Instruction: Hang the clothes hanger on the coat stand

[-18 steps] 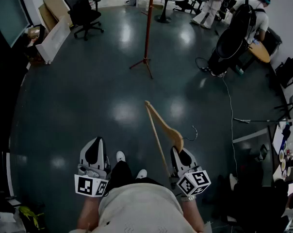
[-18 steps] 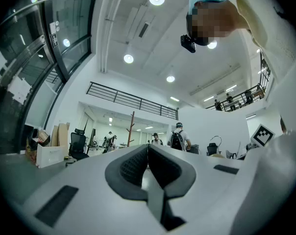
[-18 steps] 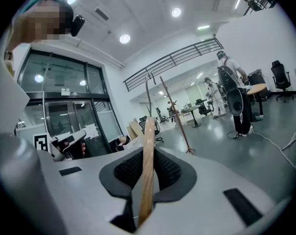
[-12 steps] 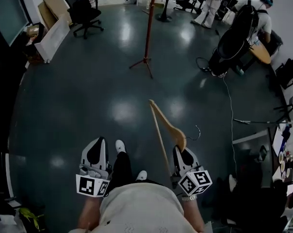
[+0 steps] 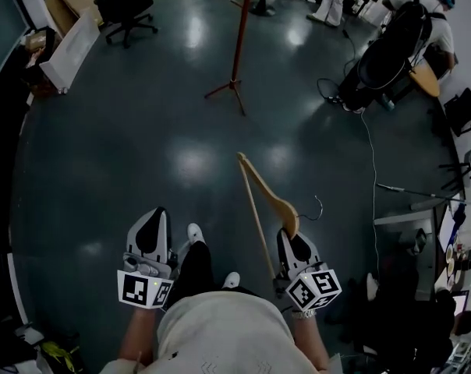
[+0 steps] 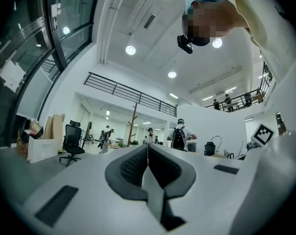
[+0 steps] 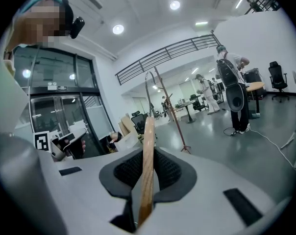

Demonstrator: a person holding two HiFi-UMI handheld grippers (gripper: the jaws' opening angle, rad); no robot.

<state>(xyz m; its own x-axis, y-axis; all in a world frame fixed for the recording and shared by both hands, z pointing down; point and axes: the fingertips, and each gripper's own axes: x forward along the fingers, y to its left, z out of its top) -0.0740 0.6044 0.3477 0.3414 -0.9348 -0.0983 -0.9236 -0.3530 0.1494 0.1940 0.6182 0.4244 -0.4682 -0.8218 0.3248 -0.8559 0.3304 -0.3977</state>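
The wooden clothes hanger point(image 5: 259, 197) sticks up and forward from my right gripper point(image 5: 291, 238), which is shut on its shoulder; the metal hook point(image 5: 316, 209) points right. In the right gripper view the hanger's wood point(image 7: 147, 165) runs between the dark pads and its hook point(image 7: 147, 89) rises above. The red-brown coat stand point(image 5: 236, 37) stands on its tripod feet far ahead on the dark floor, well apart from the hanger, and shows as coat stand point(image 7: 171, 109) beyond the jaws. My left gripper point(image 5: 151, 229) hangs low at the left, shut and empty point(image 6: 148, 153).
A black office chair point(image 5: 122, 2) and a leaning white board point(image 5: 68, 49) stand at the back left. People with a large black bag point(image 5: 391, 49) are at the back right. A cable point(image 5: 372, 154) runs over the floor toward a desk point(image 5: 452, 232) at the right.
The view has moved forward and tipped down a little, so the stand's base sits higher in the picture. The person's feet have stepped. Both grippers keep their pose, hanger still held.
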